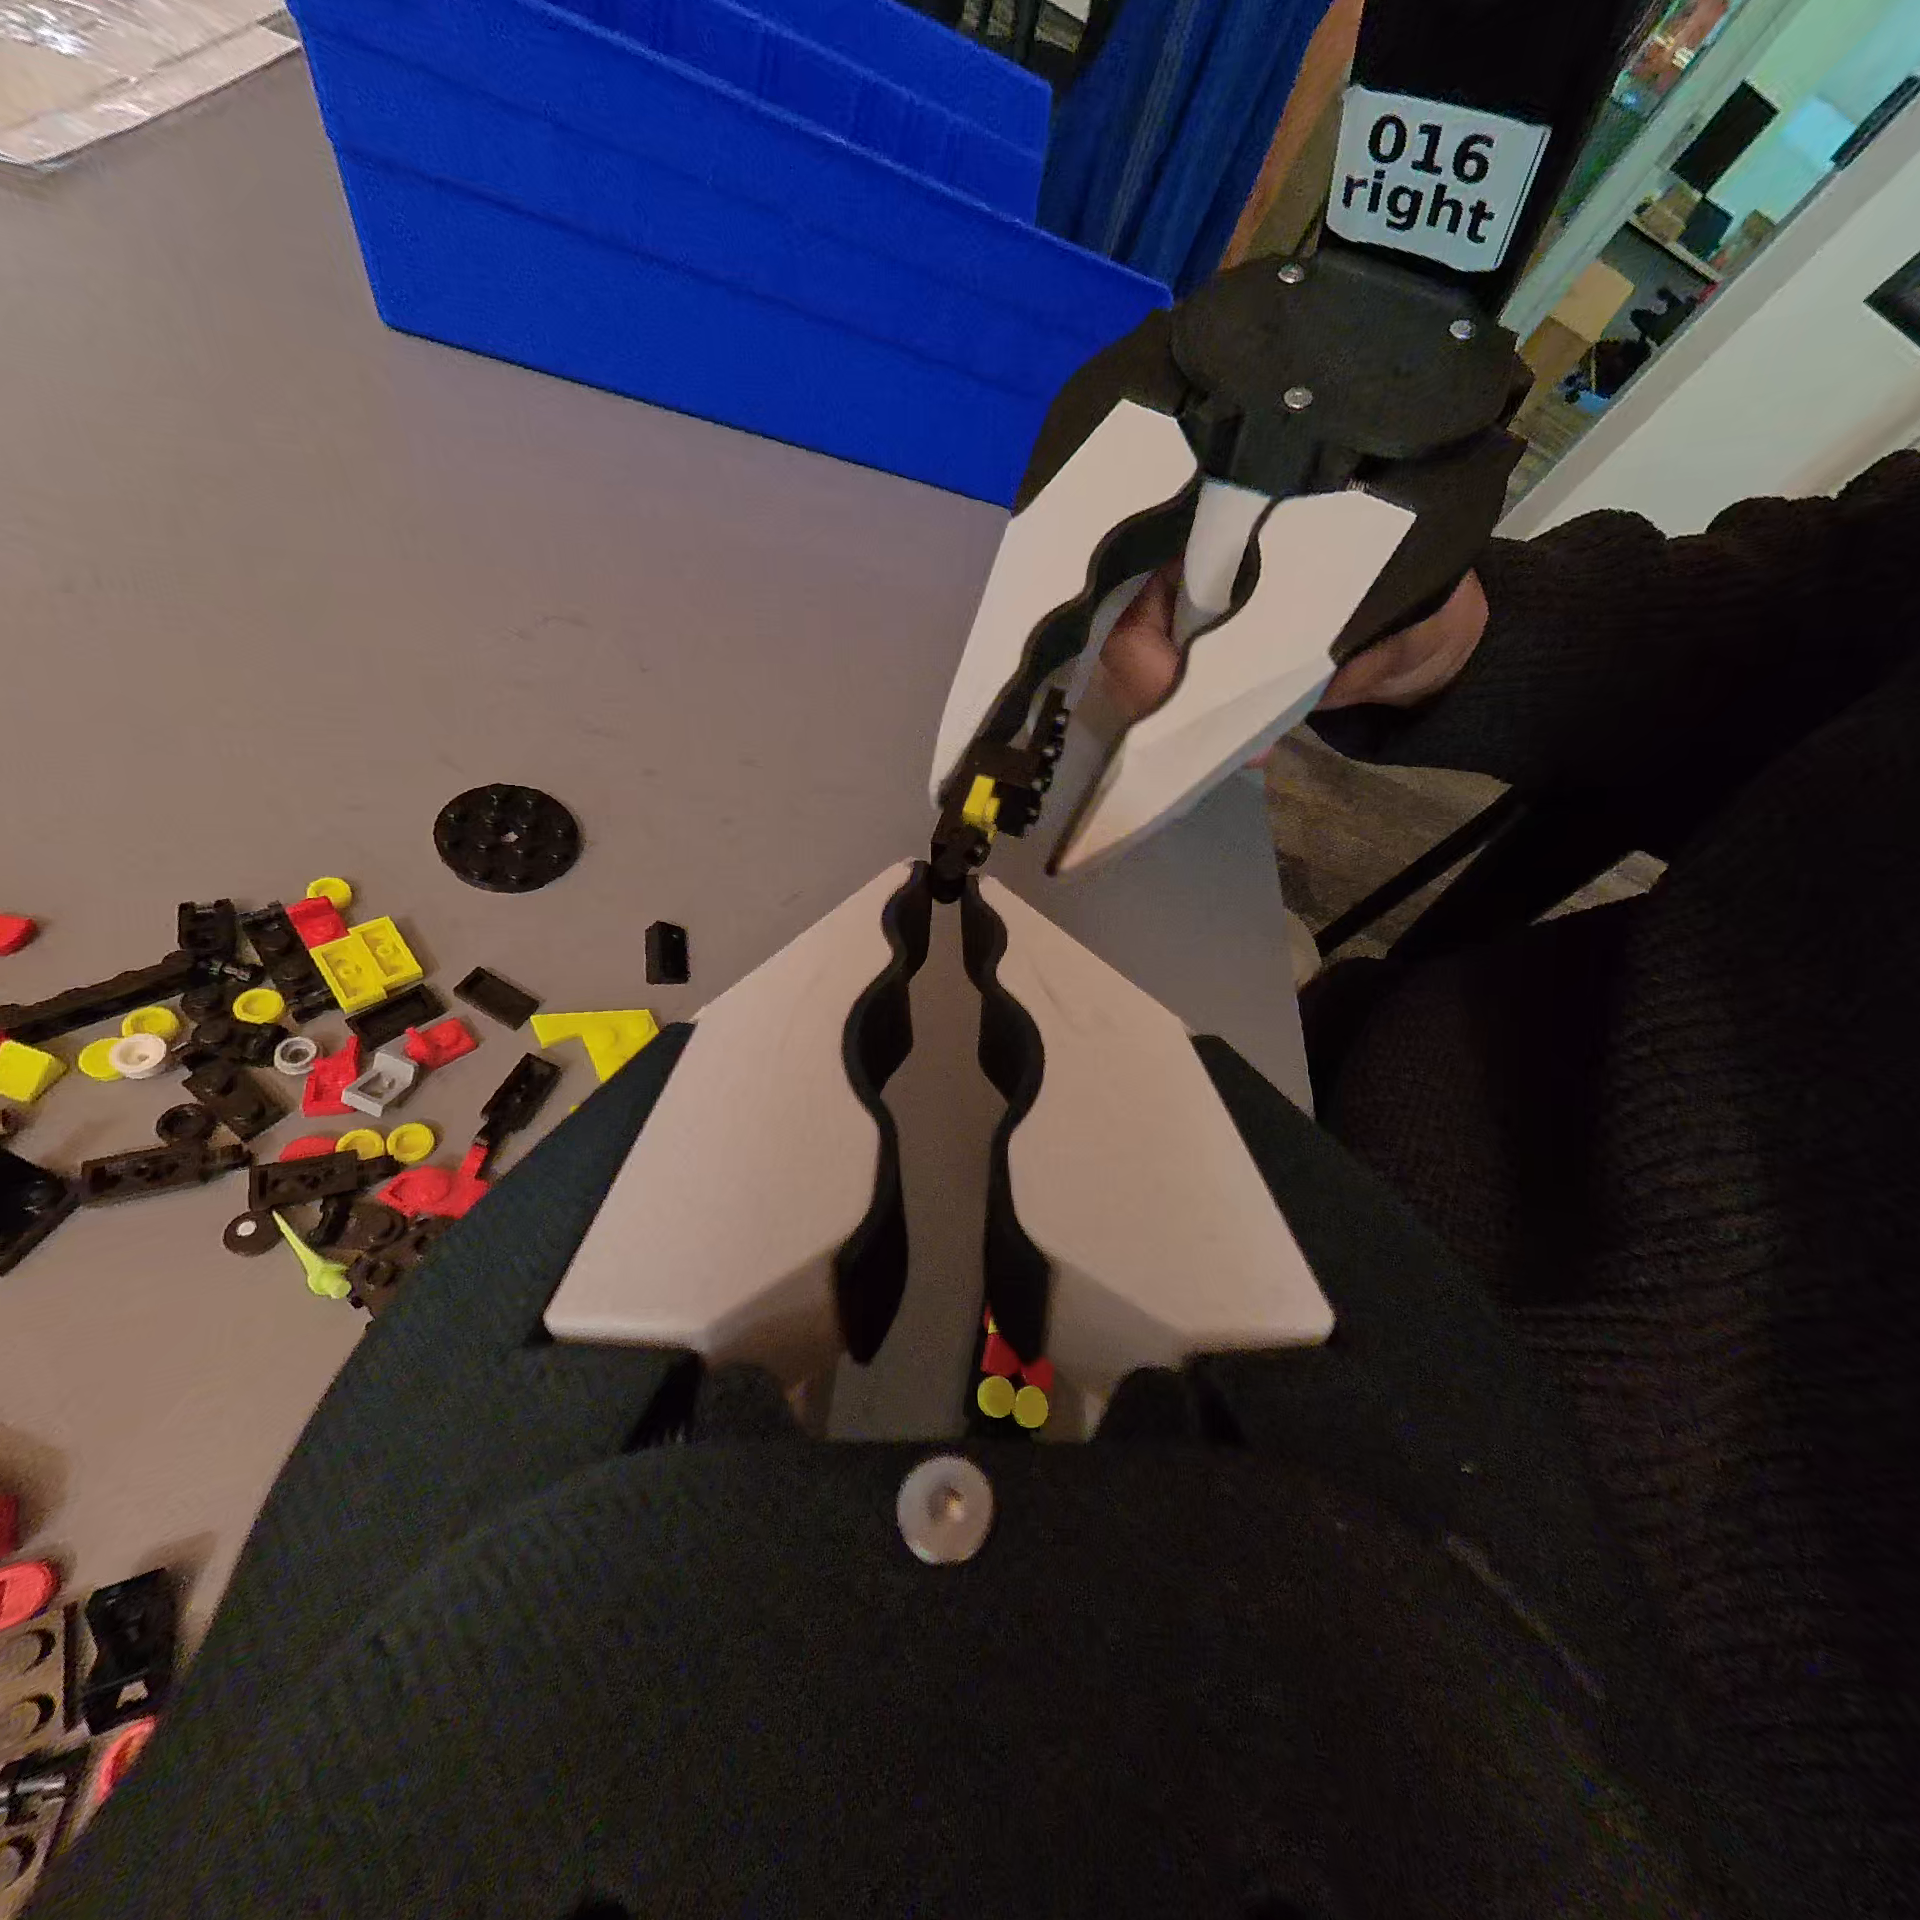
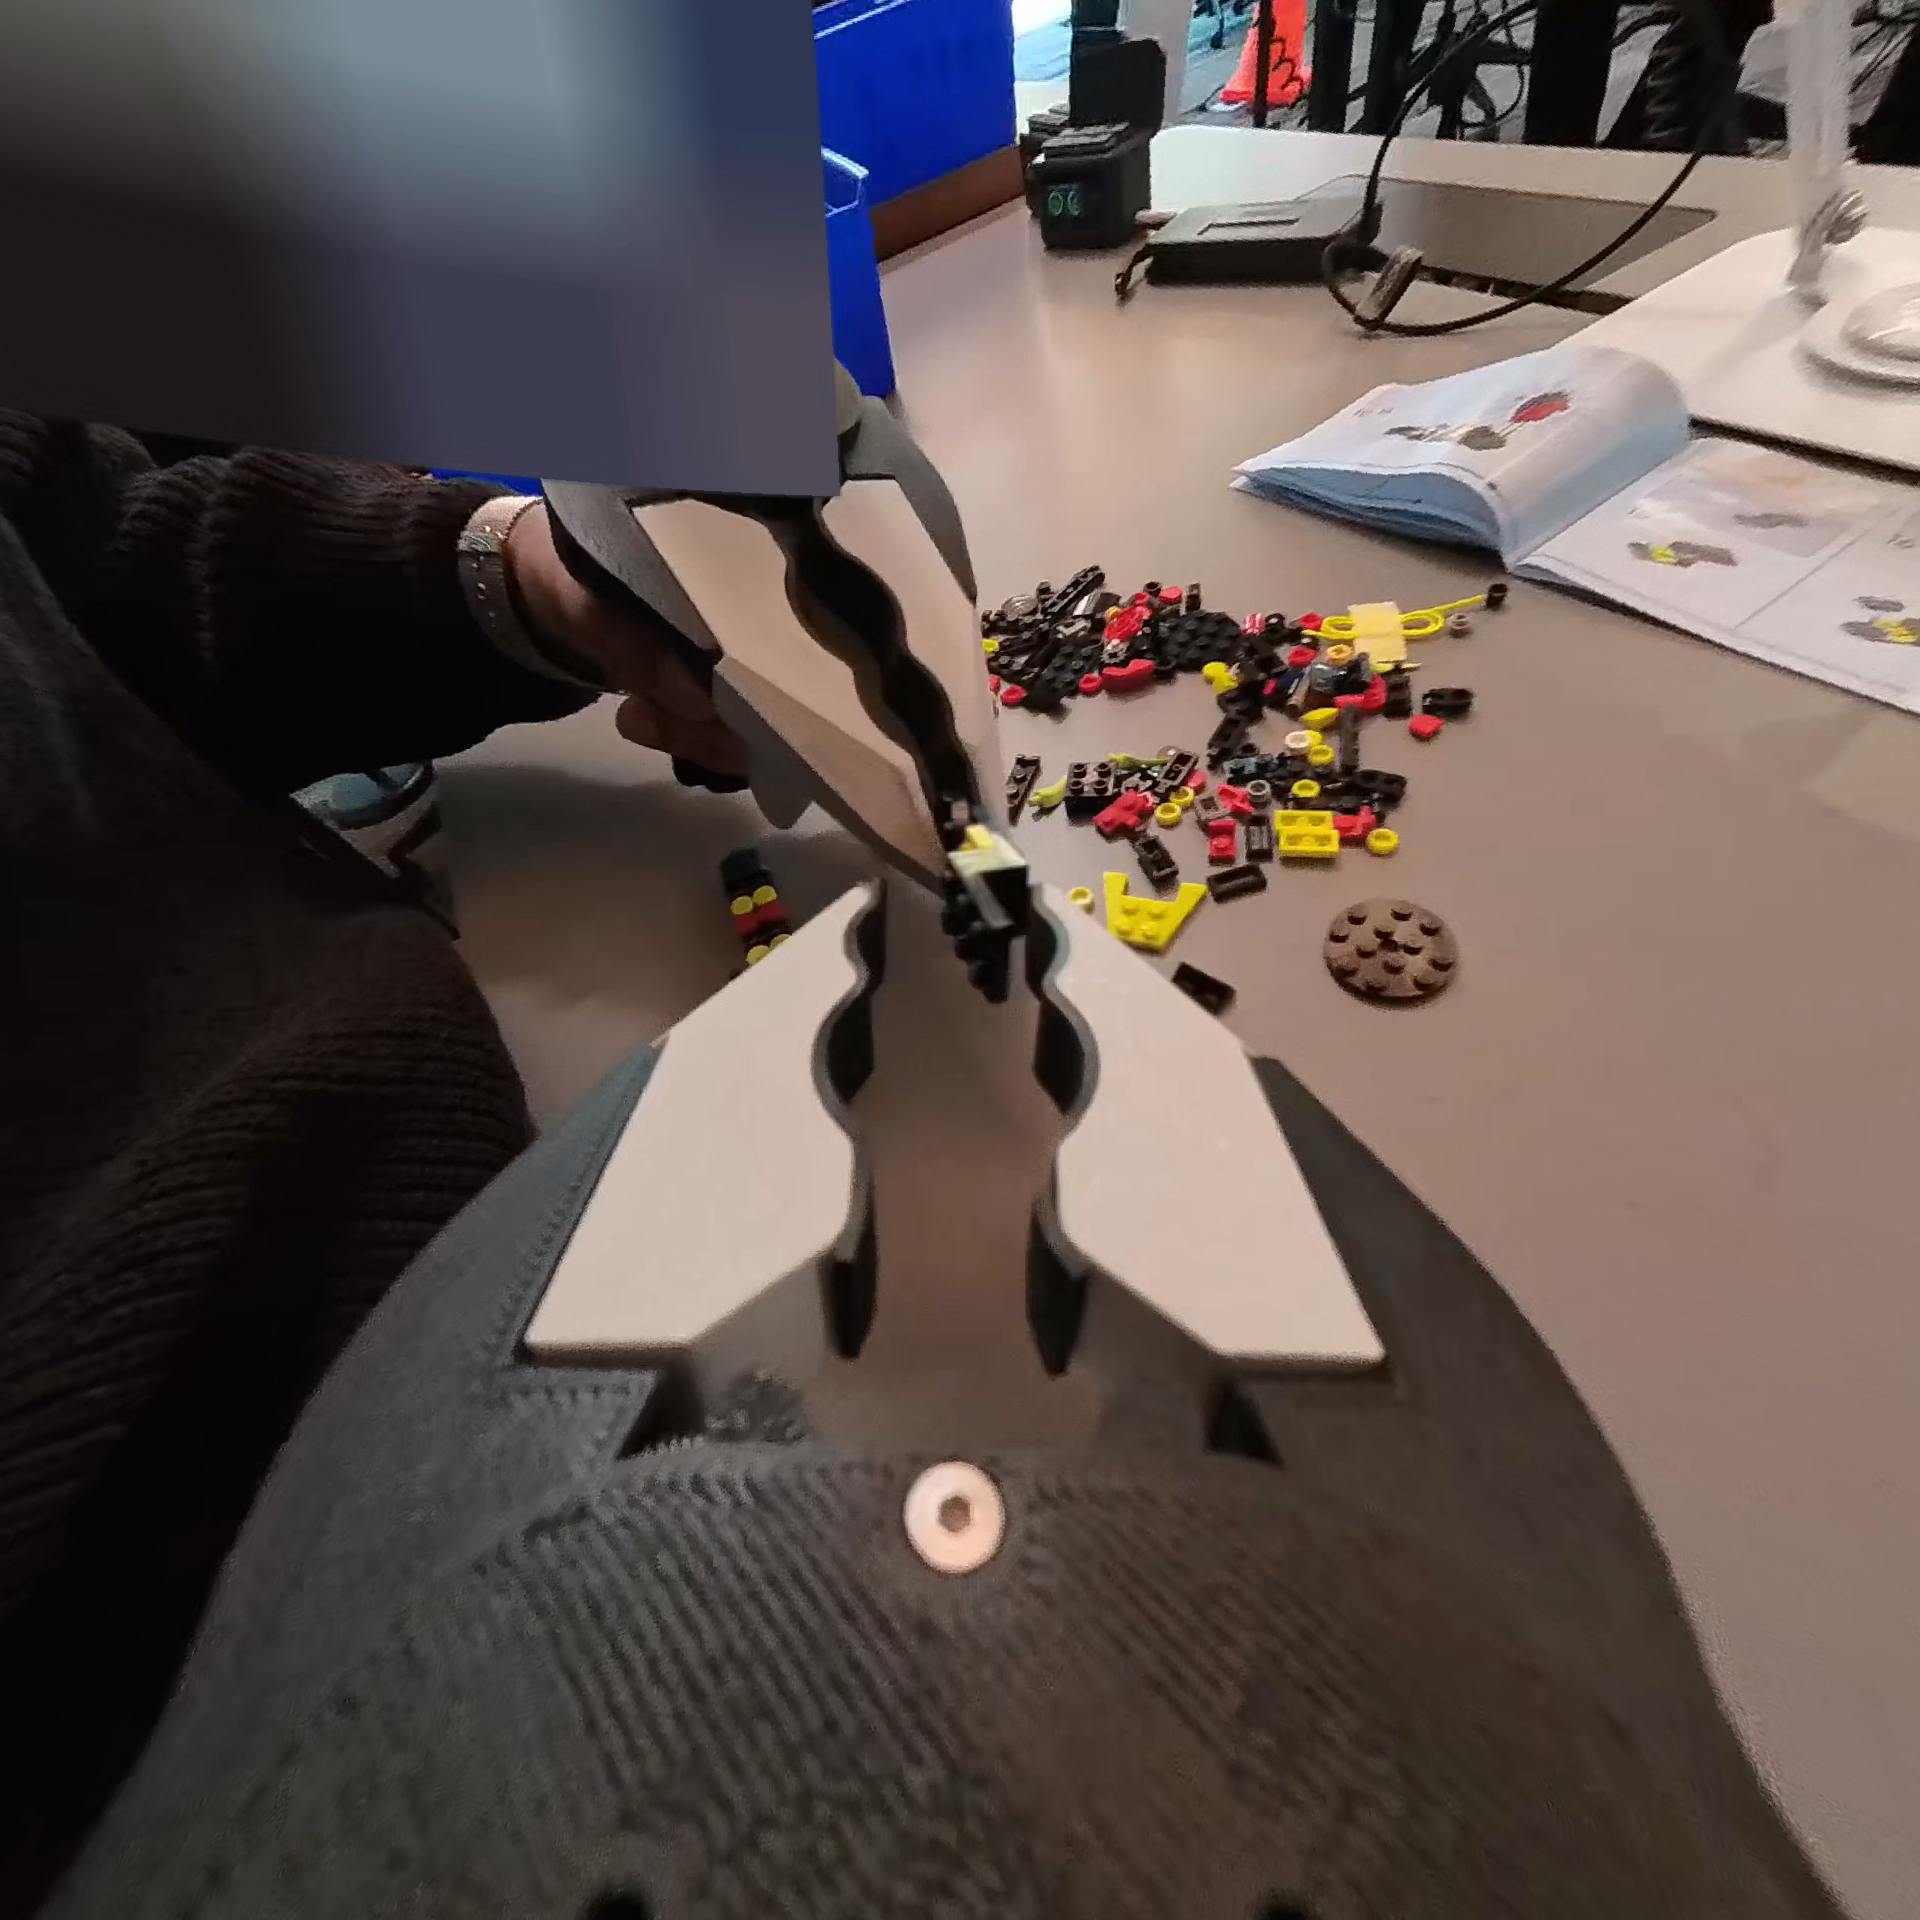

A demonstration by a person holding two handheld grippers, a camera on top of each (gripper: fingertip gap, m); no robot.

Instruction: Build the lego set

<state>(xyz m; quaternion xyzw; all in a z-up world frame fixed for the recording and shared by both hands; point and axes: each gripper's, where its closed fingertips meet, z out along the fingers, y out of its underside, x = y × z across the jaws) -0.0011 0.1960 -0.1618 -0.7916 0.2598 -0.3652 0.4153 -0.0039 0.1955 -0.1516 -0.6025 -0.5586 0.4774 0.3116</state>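
While both claws meet above the tabletop (image 2: 1558, 935), left claw (image 1: 943, 883) and right claw (image 2: 961, 914) each clamp the black-yellow lego assembly (image 2: 982, 894). Loose bricks (image 2: 1247, 727) lie well apart.

loose bricks (image 2: 1226, 748) on table (image 2: 1558, 1039), booklet (image 2: 1558, 478) behind

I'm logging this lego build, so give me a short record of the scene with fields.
left gripper: shut on the small black and yellow assembly
right gripper: shut on the same assembly, held above the table
loose lego pieces: scattered on the table
round black plate: flat, apart from the pile
instruction booklet: open, beyond the pieces
blue bins: at the far table edge
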